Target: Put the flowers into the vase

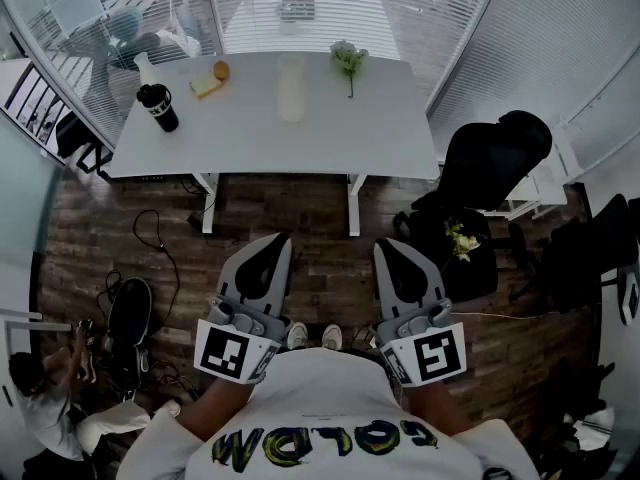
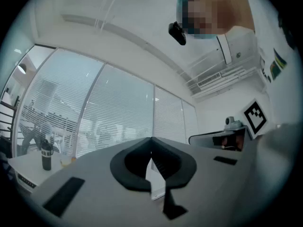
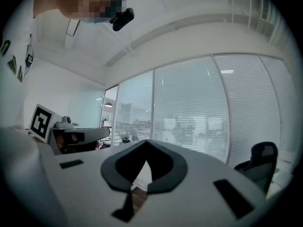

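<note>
**Both grippers closed, held level short of the table**

The left gripper and the right gripper extend side by side from the person's torso. They run parallel, and both point toward the white table but are well apart from it. Each pair of jaws stands together with nothing between them. The left marker cube and the right marker cube sit at the grippers' rear ends, farthest from the table, just ahead of the forearms.

Cool daylight through the blinded windows at twelve o'clock washes out the white tabletop; the floor is dim. Fisheye bending curves every edge, and the left gripper and right gripper blur up close.
</note>
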Demonstrator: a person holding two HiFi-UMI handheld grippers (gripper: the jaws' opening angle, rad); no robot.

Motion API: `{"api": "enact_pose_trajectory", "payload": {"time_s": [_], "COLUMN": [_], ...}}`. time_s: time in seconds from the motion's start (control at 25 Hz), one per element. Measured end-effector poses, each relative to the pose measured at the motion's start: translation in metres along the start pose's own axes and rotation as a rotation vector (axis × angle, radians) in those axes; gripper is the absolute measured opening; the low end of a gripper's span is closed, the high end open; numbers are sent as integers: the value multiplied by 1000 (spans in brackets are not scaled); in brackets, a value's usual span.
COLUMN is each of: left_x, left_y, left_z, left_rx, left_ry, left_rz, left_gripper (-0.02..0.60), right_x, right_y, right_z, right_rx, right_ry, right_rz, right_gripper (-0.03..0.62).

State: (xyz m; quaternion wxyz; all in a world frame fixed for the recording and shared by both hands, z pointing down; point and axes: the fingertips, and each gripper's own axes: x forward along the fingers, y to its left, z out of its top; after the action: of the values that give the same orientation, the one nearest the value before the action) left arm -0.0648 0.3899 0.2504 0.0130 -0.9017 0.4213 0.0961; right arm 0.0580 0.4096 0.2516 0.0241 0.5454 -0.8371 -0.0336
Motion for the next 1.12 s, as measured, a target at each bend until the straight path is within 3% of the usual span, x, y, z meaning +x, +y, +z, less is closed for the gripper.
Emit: {"api": "enact_pose_trajectory", "payload": {"time_s": [0.68,1.12], "left_x": [-42,-5], "left_y": [32,46], "left_z": [-3,-17], "left_rx": [-32,-54], "left_ry": [1,18], "left_rz": [-26,-46], "left_gripper": [12,12], "right_x": [8,38], "right_y": [52,23], "right_z": [-2,-14], "right_rx": [-1,22], "right_ry": [-2,14], "right_rz": [-37,-55], "right_gripper": [9,9]}}
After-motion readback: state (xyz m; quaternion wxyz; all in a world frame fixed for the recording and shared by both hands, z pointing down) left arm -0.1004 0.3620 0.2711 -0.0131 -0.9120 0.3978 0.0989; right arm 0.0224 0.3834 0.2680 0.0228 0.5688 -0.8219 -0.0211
